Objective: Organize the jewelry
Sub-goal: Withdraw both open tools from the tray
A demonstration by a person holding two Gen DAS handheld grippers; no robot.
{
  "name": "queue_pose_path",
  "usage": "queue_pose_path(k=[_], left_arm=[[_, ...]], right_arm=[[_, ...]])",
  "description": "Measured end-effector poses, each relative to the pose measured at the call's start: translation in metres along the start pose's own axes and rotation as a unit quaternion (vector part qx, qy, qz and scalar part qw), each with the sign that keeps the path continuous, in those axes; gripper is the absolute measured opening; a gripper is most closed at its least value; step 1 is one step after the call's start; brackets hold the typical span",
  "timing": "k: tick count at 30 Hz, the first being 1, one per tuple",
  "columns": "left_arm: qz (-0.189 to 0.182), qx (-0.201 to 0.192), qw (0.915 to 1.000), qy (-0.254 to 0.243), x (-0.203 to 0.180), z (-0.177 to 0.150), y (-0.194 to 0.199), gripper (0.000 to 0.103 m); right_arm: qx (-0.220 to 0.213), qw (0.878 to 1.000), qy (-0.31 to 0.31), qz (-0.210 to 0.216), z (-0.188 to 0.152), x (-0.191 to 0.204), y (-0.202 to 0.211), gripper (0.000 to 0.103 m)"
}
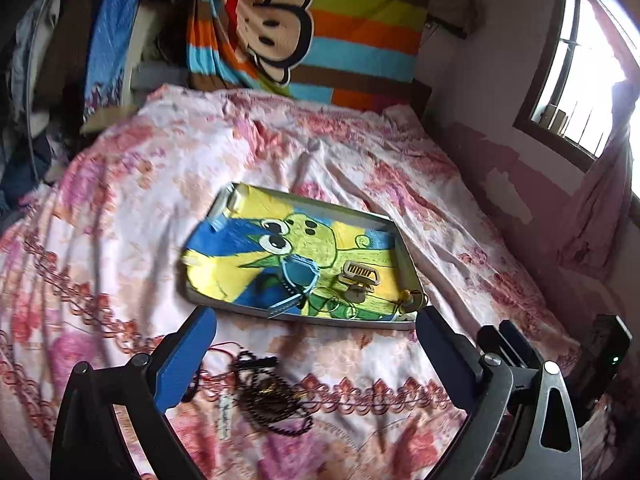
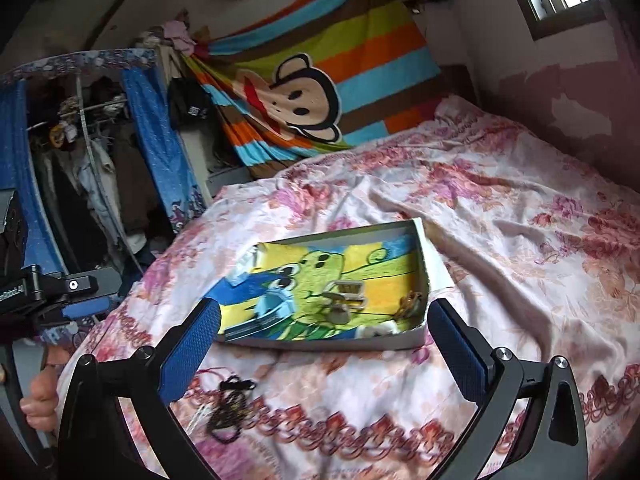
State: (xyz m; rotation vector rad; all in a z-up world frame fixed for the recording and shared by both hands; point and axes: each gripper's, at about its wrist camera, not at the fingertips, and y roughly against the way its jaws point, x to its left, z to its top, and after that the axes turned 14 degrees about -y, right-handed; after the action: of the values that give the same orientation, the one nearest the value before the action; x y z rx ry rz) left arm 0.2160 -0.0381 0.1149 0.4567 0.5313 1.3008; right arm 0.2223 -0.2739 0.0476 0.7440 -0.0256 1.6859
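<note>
Beads first: the dark bead necklace [image 1: 268, 396] lies in a tangled heap on the flowered bedspread [image 1: 132, 184], outside the shallow tray [image 1: 404, 248], near its front edge, and to my eye it is the piece left to sort. Both of your grippers hang above the bed with nothing in them. The left gripper [image 1: 316, 320] has its jaws wide apart, and the right gripper [image 2: 324, 312] stands just as wide. Inside the tray, on the cartoon picture, you already have a blue watch [image 1: 296, 276], a pale clip-like piece [image 1: 358, 274] and a small gold item [image 1: 410, 300] in the near right corner.

Bring the left gripper down over the heap, since the beads sit nearly between its fingers. Pinch where several loops cross, not one strand, so the whole necklace lifts together. A red cord [image 1: 216, 350] lies at the heap's edge; whether it is tied in, you cannot tell, so lift slowly and watch for dragging. Keep the right gripper clear, or use it to catch trailing loops. Set the beads on a free patch of the tray, away from the watch.
</note>
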Motion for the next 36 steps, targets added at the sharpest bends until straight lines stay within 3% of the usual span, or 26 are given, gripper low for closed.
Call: queue_pose_path(k=[4,10,17,23,27,36], left_arm=[[0.021,-0.030,0.9989,-0.029,0.007,-0.025,0.036,0.101],[0.059,-0.091,0.9925,-0.056,0.028,-0.069,0.077,0.103],[0.071,-0.081,0.9901,-0.089,0.050,-0.114,0.079,0.103],[0.057,-0.048,0.9927,-0.095,0.068,-0.145,0.061,0.103],[0.057,-0.046,0.9924,-0.099,0.076,-0.167,0.053,0.103],[0.100,-0.001,0.9821,-0.159,0.066,-0.170,0.040,0.103]], right_arm=[[-0.027,0.998,0.039,0.035,-0.023,0.023,0.039,0.102],[-0.044,0.997,0.051,0.045,-0.051,0.039,0.080,0.102],[-0.015,0.997,0.074,0.025,-0.092,0.040,0.100,0.102],[0.029,0.995,0.096,-0.001,-0.117,0.039,0.086,0.102],[0.055,0.991,0.117,-0.024,-0.131,0.038,0.065,0.102],[0.110,0.985,0.122,-0.046,-0.146,0.038,0.033,0.102]])
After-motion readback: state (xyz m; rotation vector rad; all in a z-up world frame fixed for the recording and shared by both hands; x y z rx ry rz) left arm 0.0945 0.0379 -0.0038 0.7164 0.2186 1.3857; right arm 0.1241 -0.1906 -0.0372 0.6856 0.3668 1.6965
